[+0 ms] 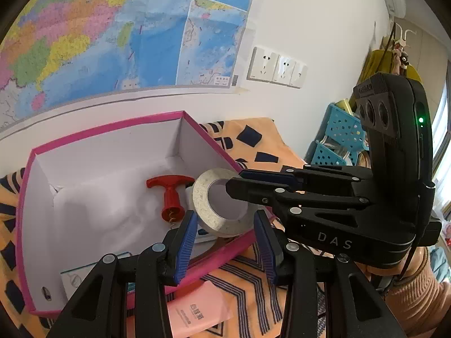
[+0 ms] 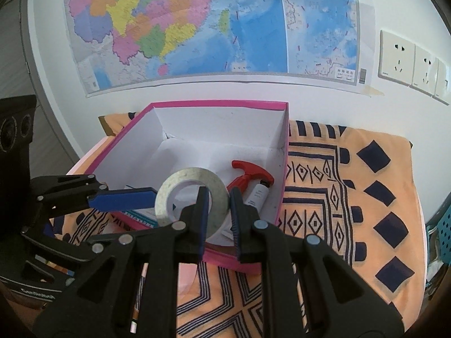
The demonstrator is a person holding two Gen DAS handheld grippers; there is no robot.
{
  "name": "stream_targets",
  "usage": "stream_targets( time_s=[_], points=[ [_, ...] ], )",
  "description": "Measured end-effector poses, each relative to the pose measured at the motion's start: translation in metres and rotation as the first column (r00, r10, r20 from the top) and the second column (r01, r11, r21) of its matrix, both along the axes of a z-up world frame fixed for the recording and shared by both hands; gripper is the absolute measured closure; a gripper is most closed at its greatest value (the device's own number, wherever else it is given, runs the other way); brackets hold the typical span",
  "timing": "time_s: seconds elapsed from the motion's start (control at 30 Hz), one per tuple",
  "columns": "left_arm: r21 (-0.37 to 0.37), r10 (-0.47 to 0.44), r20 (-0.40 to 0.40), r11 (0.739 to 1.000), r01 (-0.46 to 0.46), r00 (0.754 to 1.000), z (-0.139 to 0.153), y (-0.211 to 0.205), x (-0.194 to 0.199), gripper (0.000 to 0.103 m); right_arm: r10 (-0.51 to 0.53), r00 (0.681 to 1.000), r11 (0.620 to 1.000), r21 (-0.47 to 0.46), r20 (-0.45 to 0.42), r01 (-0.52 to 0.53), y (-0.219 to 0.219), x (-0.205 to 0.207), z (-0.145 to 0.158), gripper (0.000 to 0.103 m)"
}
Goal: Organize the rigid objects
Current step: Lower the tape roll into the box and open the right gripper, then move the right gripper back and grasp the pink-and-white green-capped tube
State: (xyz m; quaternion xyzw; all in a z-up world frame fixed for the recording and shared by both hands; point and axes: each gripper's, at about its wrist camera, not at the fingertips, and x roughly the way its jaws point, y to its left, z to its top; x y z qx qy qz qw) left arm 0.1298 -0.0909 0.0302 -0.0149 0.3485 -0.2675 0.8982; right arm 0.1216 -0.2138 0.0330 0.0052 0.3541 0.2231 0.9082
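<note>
From the left wrist, a red corkscrew [image 1: 169,197] is seen inside the pink box [image 1: 84,138]; the left tool [image 1: 225,242] is spread wide. From the right wrist, the tape roll [image 2: 191,200] is clamped by the right tool [image 2: 218,225] above the box [image 2: 220,104], beside a small tube [image 2: 258,194] lying inside.
</note>
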Motion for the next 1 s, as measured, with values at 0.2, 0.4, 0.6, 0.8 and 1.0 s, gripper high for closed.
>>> stream_targets(
  time_s=[0.2, 0.4, 0.6, 0.8, 1.0],
  points=[
    [-0.008, 0.009, -0.028, 1.000, -0.009, 1.000, -0.009, 0.002, 0.011, 0.062, -0.009, 1.000, 1.000, -0.003, -0.019, 0.009, 0.001, 0.008, -0.006, 0.086],
    [-0.018, 0.015, -0.074, 1.000, -0.016, 0.997, -0.020, 0.002, 0.024, 0.062, -0.017, 0.998, 1.000, -0.021, -0.053, 0.016, 0.002, 0.017, -0.016, 0.083],
    [0.017, 0.058, -0.054, 0.998, -0.057, 0.997, -0.026, 0.006, 0.021, 0.062, -0.042, 0.997, 0.999, -0.014, -0.059, 0.041, -0.002, 0.015, -0.020, 0.082],
    [0.030, 0.073, 0.041, 0.997, -0.074, 0.996, -0.010, 0.026, -0.011, 0.059, -0.013, 0.999, 1.000, 0.021, -0.045, 0.014, -0.007, -0.005, -0.015, 0.081],
    [0.049, 0.117, 0.097, 0.991, -0.122, 0.988, -0.003, 0.060, -0.050, 0.056, 0.095, 0.994, 0.988, 0.131, -0.056, -0.087, -0.014, -0.041, -0.014, 0.073]
  ],
)
